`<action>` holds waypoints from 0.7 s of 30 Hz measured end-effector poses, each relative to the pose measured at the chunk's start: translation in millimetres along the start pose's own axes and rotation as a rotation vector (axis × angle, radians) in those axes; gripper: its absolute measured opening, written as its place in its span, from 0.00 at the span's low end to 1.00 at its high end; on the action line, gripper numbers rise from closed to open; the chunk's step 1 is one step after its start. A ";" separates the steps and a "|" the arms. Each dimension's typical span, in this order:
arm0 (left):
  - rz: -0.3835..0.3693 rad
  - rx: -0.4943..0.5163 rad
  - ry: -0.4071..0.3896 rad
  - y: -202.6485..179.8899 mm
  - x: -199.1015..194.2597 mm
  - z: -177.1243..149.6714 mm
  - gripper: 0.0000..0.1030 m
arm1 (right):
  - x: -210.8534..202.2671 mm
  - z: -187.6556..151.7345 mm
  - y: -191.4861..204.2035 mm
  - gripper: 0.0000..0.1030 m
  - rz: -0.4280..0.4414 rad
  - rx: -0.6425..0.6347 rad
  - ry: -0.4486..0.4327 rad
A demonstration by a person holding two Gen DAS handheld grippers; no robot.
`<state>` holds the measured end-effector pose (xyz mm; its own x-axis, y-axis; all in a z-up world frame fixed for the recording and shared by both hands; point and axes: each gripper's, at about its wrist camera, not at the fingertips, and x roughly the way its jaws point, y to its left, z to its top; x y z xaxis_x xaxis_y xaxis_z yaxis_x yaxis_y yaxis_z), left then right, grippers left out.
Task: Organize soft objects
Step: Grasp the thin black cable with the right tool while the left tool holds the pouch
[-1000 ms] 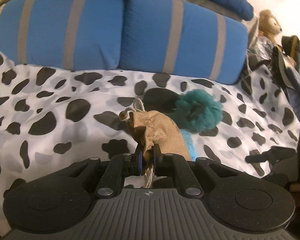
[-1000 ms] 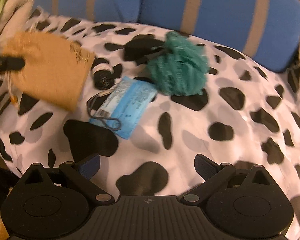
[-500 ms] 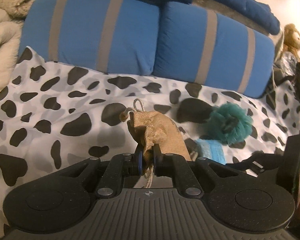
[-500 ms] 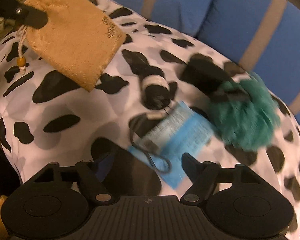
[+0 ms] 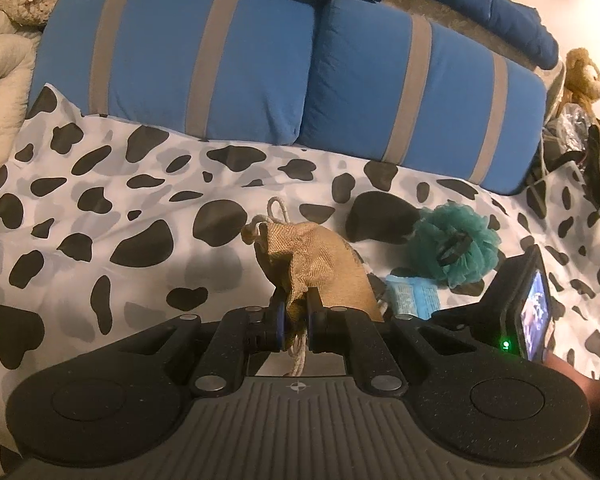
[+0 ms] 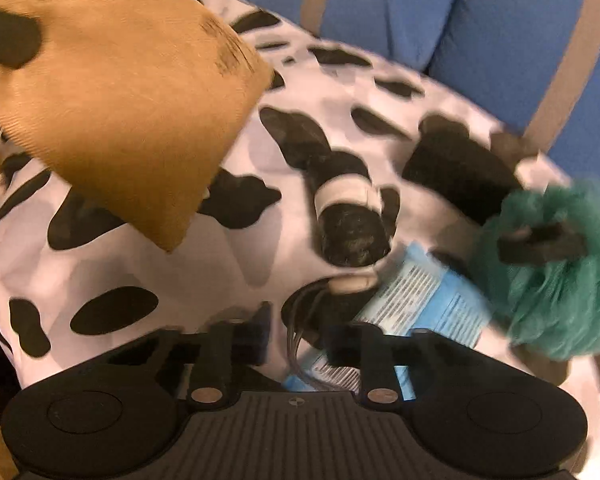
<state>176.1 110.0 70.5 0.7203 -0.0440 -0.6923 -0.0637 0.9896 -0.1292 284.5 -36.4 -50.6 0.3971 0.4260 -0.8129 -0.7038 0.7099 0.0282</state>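
Both wrist cameras look steeply down along their tongs, close over the bed [image 5: 100, 208]; both see the burlap pouch [image 5: 316, 264] and the teal pouf [image 6: 560, 280].

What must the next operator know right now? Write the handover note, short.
Left gripper: shut on the burlap pouch at its neck, held off the bedspread.
Right gripper: jaws just closing around the black cord by the blue packet; no pinch visible yet.
Lying loose: packet, teal pouf, black-and-white roll.
Done: pouch lifted. Left: everything else.
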 end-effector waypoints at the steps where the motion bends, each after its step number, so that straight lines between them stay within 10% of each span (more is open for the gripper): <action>1: 0.000 0.002 0.003 -0.9 0.6 -0.2 0.09 | 0.8 0.9 -0.5 0.15 0.003 0.002 0.001; 21: -0.039 0.026 -0.002 -22.5 2.3 -1.5 0.09 | -105.3 -6.8 -28.3 0.05 -0.013 0.091 -0.139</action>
<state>178.2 87.5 70.7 0.7232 -0.0826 -0.6857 -0.0176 0.9903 -0.1379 258.6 -105.2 30.2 0.4880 0.4857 -0.7253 -0.6446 0.7608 0.0757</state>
